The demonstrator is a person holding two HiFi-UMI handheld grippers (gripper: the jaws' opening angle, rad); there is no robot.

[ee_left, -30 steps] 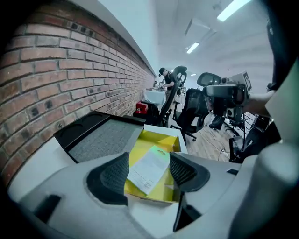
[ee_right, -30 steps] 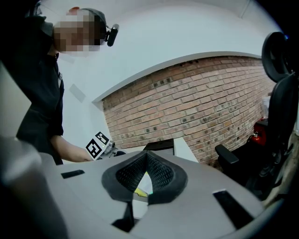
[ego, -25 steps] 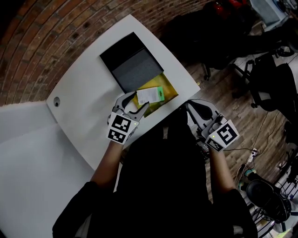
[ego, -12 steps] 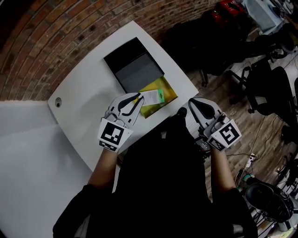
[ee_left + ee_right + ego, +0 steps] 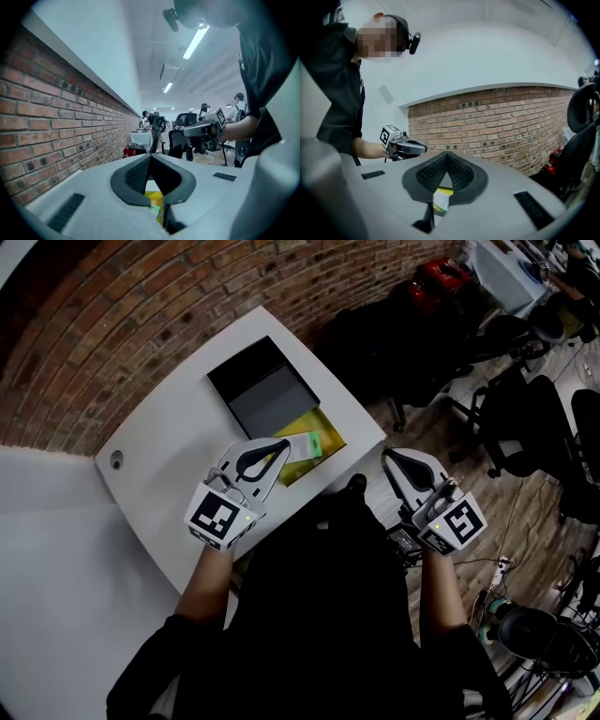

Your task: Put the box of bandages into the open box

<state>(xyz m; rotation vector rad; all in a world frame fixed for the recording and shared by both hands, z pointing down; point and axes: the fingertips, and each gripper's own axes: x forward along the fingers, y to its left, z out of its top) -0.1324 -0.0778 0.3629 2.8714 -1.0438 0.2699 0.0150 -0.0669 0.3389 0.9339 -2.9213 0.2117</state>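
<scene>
Right gripper [image 5: 387, 455], held off the table [image 5: 159, 474] edge: fingers shut tip to tip, empty. Left gripper [image 5: 285, 444], above the table: fingers have just been closing and now meet, with nothing between them. Just beyond, the bandage box [image 5: 307, 446] lies inside the open yellow box [image 5: 328, 432]. Its dark lid [image 5: 267, 390] lies behind, and the brick wall [image 5: 141, 315] stands farthest.

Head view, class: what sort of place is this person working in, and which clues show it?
Most likely a shared office or lab: a white desk against a brick wall, swivel office chairs on wooden flooring, and ceiling strip lights in the left gripper view.
</scene>
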